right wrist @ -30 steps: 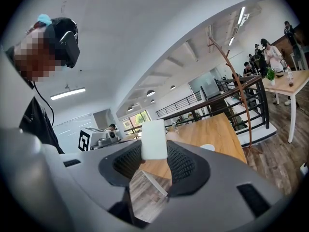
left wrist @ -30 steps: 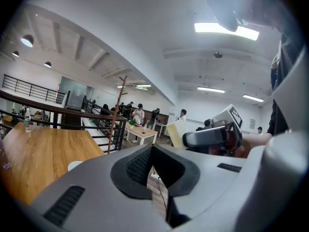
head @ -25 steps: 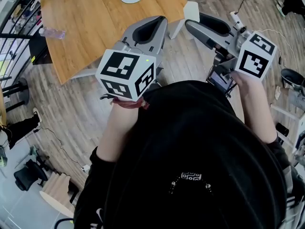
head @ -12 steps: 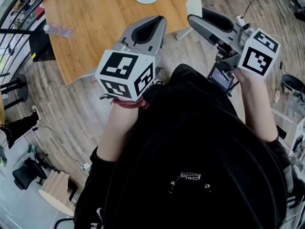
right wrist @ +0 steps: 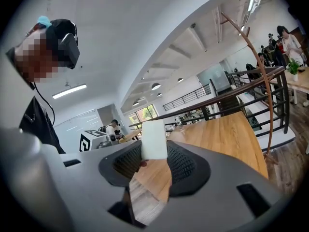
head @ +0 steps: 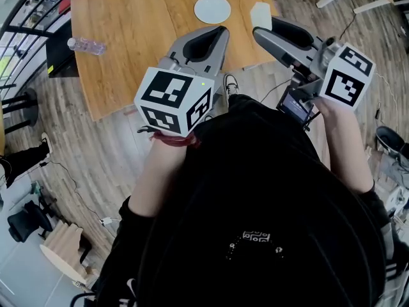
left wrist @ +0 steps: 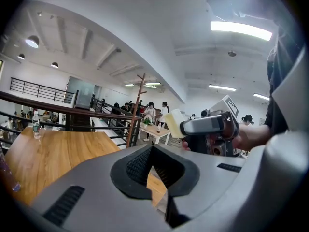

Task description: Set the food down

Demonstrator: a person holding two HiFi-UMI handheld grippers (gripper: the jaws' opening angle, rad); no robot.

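Note:
My right gripper (head: 263, 25) is shut on a pale, flat slab of food (head: 261, 15), held upright over the near edge of the wooden table (head: 134, 43). The slab (right wrist: 154, 139) stands between the pads in the right gripper view, where the right gripper (right wrist: 154, 148) points along the tabletop. A white plate (head: 212, 8) lies on the table, just left of the slab. My left gripper (head: 214, 32) is shut with nothing in it and hovers over the table edge near the plate. The left gripper view shows the left gripper (left wrist: 152, 149), and beyond it the right gripper (left wrist: 212, 124) with the slab (left wrist: 175, 123).
A plastic water bottle (head: 86, 45) lies on the table's left part. A black railing (head: 19, 37) runs past the table's left side. Cables (head: 77, 190) trail over the wood floor, and a desk chair (head: 22, 222) stands at lower left. People sit at far tables (left wrist: 154, 127).
Both grippers have moved forward to the table. Table and plate now sit lower and closer in the head view, and the slab has come over the table edge beside the plate.

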